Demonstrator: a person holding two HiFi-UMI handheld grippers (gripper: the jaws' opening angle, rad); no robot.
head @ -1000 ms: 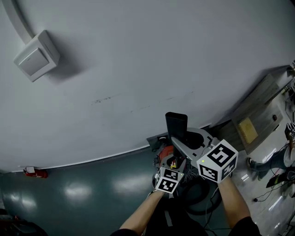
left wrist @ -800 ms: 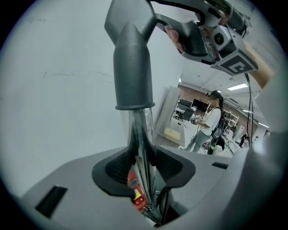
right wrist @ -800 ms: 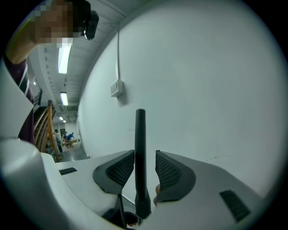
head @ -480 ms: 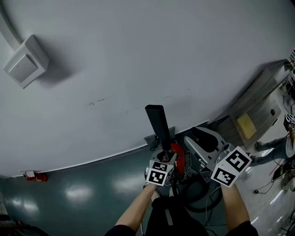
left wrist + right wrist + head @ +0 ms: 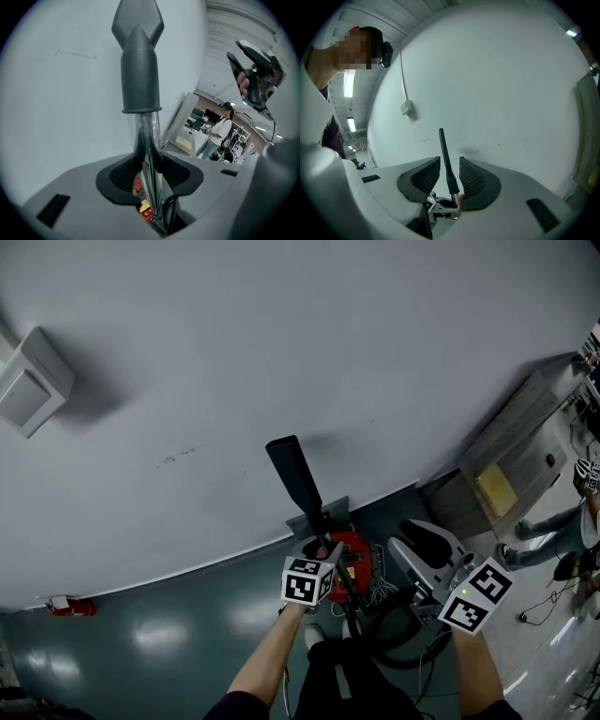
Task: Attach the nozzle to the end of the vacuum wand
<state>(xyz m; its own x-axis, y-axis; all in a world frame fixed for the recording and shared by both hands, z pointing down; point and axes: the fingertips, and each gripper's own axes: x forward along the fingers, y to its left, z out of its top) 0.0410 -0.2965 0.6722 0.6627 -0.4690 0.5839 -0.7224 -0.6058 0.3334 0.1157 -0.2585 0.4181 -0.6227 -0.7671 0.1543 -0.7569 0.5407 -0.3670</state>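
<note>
A shiny metal vacuum wand (image 5: pixel 147 140) sticks up from the red vacuum body (image 5: pixel 354 557). A black tapered nozzle (image 5: pixel 295 479) sits on its top end (image 5: pixel 139 70). My left gripper (image 5: pixel 323 545) is shut on the wand just below the nozzle, with the tube pinched between its dark pads (image 5: pixel 150 173). My right gripper (image 5: pixel 420 542) hangs to the right, apart from the wand. Its jaws have just been opening and hold nothing. In the right gripper view (image 5: pixel 450 176) the nozzle (image 5: pixel 446 164) shows far off in the gap.
A white wall fills the background, with a small white box (image 5: pixel 28 385) mounted on it. A grey cabinet (image 5: pixel 511 456) stands at the right, and a person (image 5: pixel 553 540) is beyond it. A black hose (image 5: pixel 394 634) and wires coil on the dark green floor.
My right gripper was at the nozzle a second ago; it has let go and drawn away to the right. My left gripper has shifted left with the wand, which now leans left.
</note>
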